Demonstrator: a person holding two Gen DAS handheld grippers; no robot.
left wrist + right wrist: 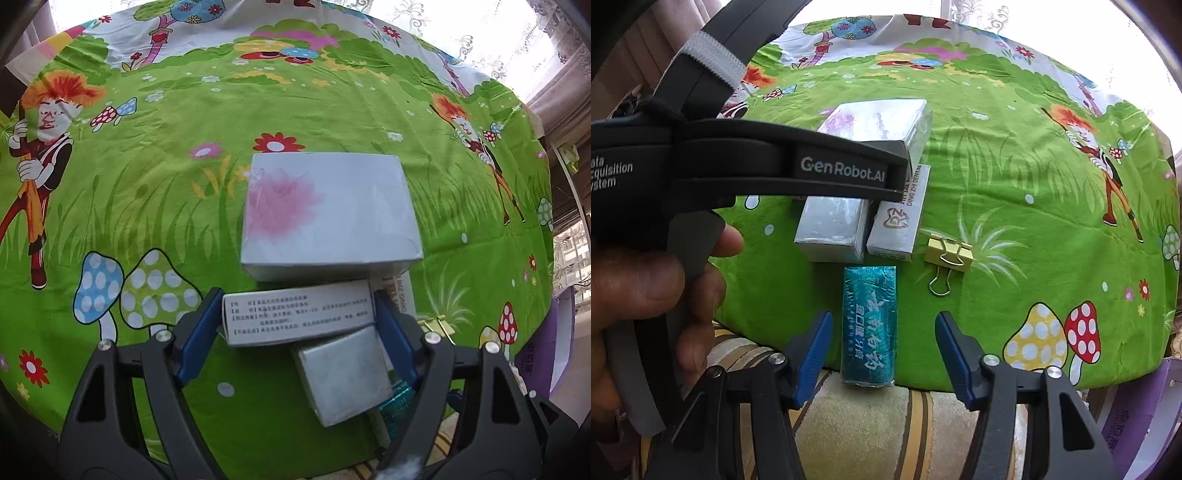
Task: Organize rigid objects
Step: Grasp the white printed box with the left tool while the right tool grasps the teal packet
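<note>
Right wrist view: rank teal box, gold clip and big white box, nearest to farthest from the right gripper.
From the right gripper:
1. Teal box, lying between the open fingers.
2. Gold clip, ahead, slightly right.
3. Big white box, far end, partly behind the left gripper.

Large box [879, 122] farthest on bench [1015, 206]; two small boxes [833, 229] nearer; toothpaste box [870, 325] nearest; binder clip [947, 254] right of them.

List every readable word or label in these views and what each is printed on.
"GenRobot.AI": left gripper's arm.
"DING ZHI DENTAL": narrow white box.
"DING ZHI", partial: same box's side.
Chinese print on held box, teal pack, purple box: not legible to me.
</note>
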